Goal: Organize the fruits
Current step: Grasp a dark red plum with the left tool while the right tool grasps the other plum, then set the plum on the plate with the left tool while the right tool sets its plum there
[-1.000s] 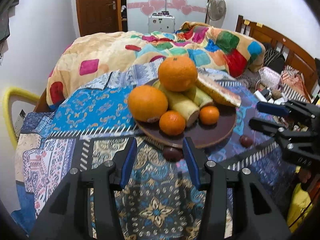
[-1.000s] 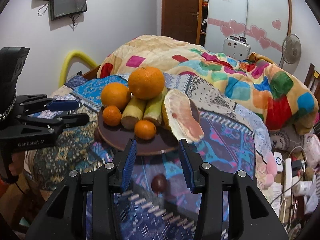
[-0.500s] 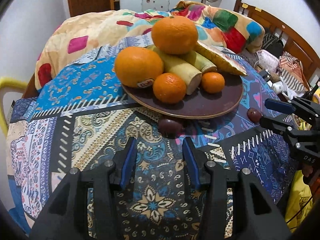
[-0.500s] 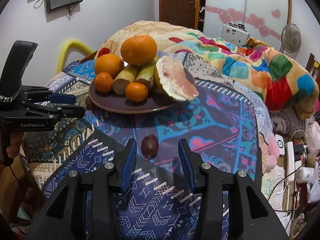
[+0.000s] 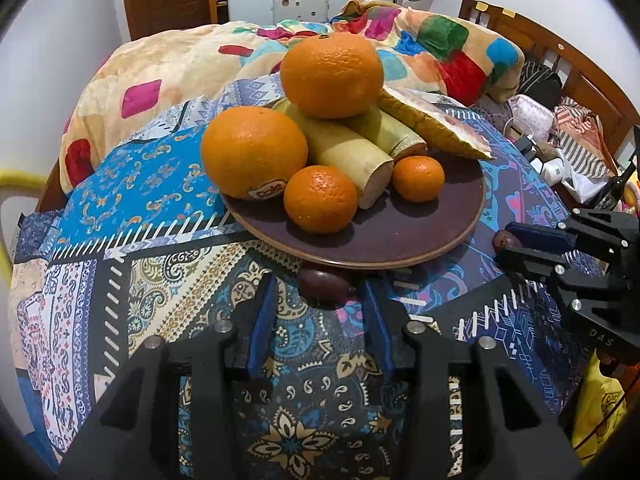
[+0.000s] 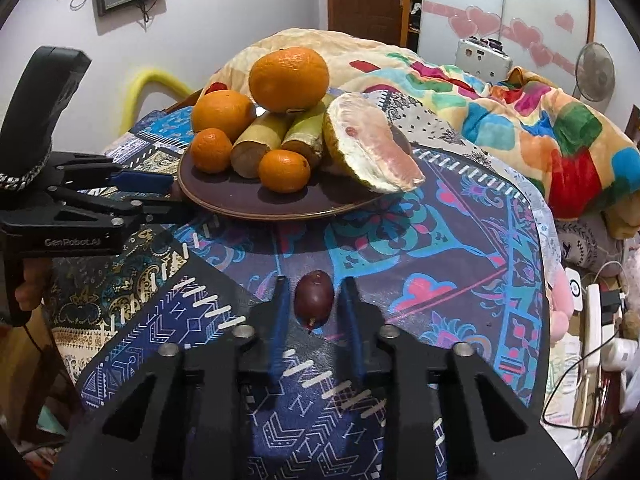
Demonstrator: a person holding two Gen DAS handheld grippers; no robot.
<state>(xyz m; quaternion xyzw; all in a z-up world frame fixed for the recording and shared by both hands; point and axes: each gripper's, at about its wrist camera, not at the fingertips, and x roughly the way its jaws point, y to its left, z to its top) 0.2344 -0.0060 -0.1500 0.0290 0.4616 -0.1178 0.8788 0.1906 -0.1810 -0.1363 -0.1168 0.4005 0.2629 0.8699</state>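
Note:
A brown plate (image 5: 400, 236) holds two big oranges (image 5: 256, 152), two small oranges (image 5: 320, 198), sugarcane pieces (image 5: 352, 156) and a pomelo wedge (image 5: 432, 128). A dark red fruit (image 5: 322, 282) lies on the cloth just under the plate's near rim, between the tips of my open left gripper (image 5: 320, 292). A second dark red fruit (image 6: 314, 294) lies on the cloth between the open fingers of my right gripper (image 6: 314, 294); the pads stand beside it with small gaps. The plate also shows in the right wrist view (image 6: 240, 204).
The patterned cloth (image 5: 180, 280) covers a round table. A colourful blanket (image 5: 180, 64) is heaped behind the plate. A wooden headboard (image 5: 560, 52) and clutter stand at the right. The table edge drops off at the right in the right wrist view (image 6: 540, 280).
Both grippers have moved forward and lower. Each dark red fruit now sits between its gripper's fingers. The right gripper's fingers have narrowed around its fruit.

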